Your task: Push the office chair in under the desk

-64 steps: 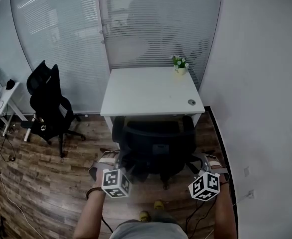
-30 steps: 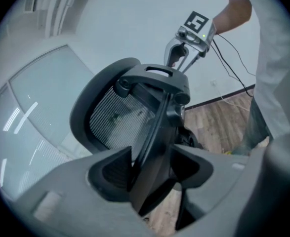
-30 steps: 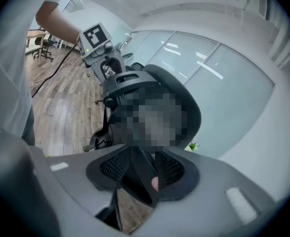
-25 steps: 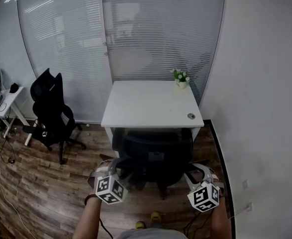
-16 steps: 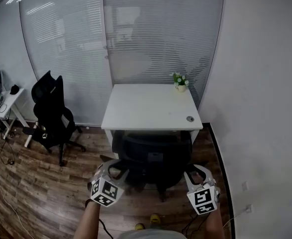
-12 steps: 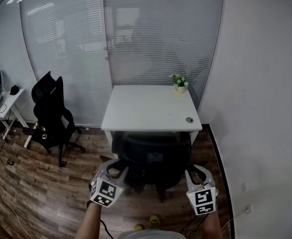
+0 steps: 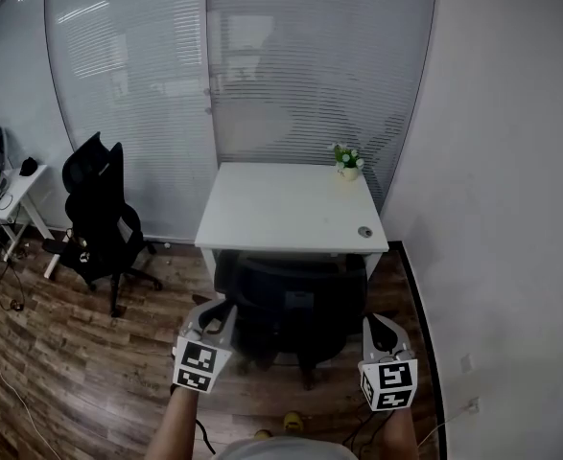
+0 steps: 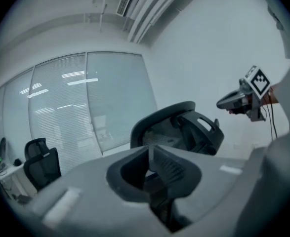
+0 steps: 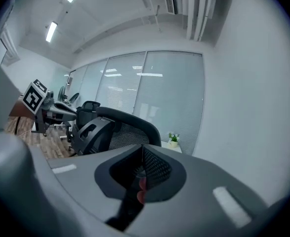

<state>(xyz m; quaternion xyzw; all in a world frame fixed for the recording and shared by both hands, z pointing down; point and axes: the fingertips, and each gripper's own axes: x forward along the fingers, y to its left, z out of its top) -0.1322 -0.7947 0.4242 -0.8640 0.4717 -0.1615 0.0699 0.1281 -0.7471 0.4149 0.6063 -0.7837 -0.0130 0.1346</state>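
The black office chair (image 7: 295, 300) stands with its seat tucked under the white desk (image 7: 291, 209), its backrest toward me. My left gripper (image 7: 214, 319) hovers just off the chair's left side, clear of it. My right gripper (image 7: 382, 333) hovers off its right side, also apart from it. Both sets of jaws are closing, the fingers nearly together with nothing between them. In the left gripper view the left gripper (image 8: 149, 149) points at the chair's back (image 8: 177, 127). The right gripper view shows the right gripper (image 9: 142, 149) before the mesh back (image 9: 115, 127).
A small potted plant (image 7: 348, 159) and a round grommet (image 7: 363, 231) sit on the desk. A second black chair (image 7: 94, 218) stands at the left by a small white table (image 7: 8, 195). A white wall (image 7: 502, 209) runs close along the right; frosted glass is behind.
Both grippers have drawn back a little from the chair's sides, and their jaws have gone from wide open to nearly together. The chair has stayed under the desk.
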